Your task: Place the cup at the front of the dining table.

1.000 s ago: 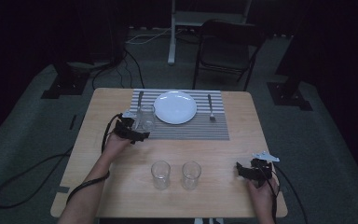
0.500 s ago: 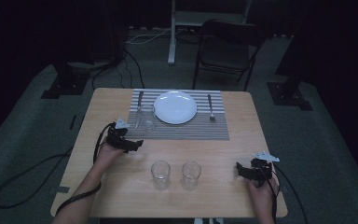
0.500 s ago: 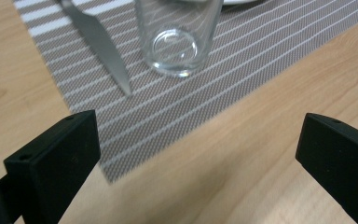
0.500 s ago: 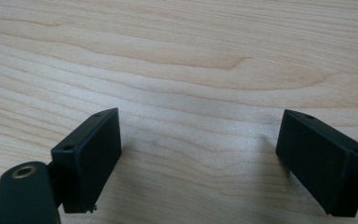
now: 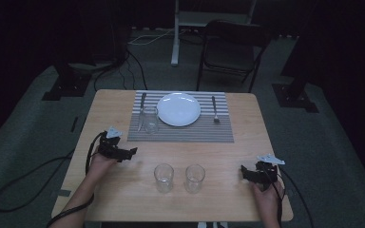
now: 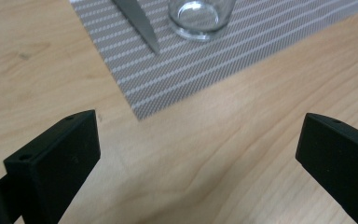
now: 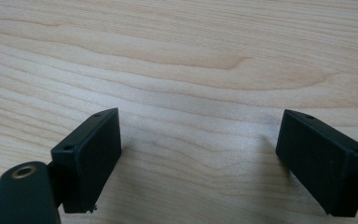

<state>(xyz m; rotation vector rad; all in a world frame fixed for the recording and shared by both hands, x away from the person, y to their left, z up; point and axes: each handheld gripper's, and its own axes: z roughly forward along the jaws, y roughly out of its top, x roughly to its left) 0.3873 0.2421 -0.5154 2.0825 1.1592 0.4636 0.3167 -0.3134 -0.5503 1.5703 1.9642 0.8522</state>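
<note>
A grey striped placemat (image 5: 190, 130) lies at the far middle of the wooden table (image 5: 123, 194). On it sit a white plate (image 5: 178, 109), a knife (image 5: 141, 105), a fork (image 5: 214, 110) and one clear glass (image 5: 150, 120). Two more clear glasses (image 5: 163, 177) (image 5: 195, 178) stand on bare wood near the front. My left gripper (image 5: 128, 154) is open over the wood just off the mat's near-left corner; in the left gripper view the glass base (image 6: 200, 16) and knife tip (image 6: 140, 23) lie ahead. My right gripper (image 5: 245, 172) is open at the front right, nothing between its jaws.
A folding chair (image 5: 230, 50) and a white stand leg (image 5: 175, 33) are on the floor beyond the table. Cables (image 5: 24, 180) trail on the floor at the left. Bare wood (image 7: 182, 70) lies ahead of the right gripper.
My left gripper has let go of the glass on the mat and drawn back toward the near left, now open over bare wood. The right gripper has stayed put.
</note>
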